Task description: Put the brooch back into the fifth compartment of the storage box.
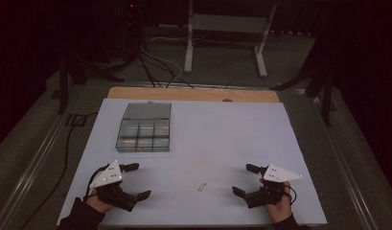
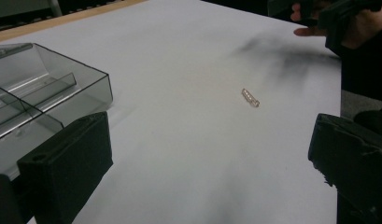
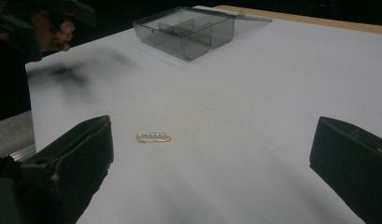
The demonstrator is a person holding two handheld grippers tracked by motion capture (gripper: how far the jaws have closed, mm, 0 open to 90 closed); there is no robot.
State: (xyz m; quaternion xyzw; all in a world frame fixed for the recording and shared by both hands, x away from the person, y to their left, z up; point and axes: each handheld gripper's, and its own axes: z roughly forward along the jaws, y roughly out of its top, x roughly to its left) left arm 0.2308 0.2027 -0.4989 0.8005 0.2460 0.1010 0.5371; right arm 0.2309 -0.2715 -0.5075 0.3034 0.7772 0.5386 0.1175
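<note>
A small gold clip set with a row of pearls lies on the white table near its front edge, between my two grippers. It lies ahead of my left jaws and just inside my right gripper's left jaw. A clear grey compartment box stands open at the back left, lid folded back. My left gripper is open at the front left, jaws wide with nothing between them. My right gripper is open at the front right, also holding nothing.
The box sits close to my left gripper's left jaw and lies farther off in the right gripper view. A wooden strip borders the table's far edge. Cables and a white stand lie on the floor beyond.
</note>
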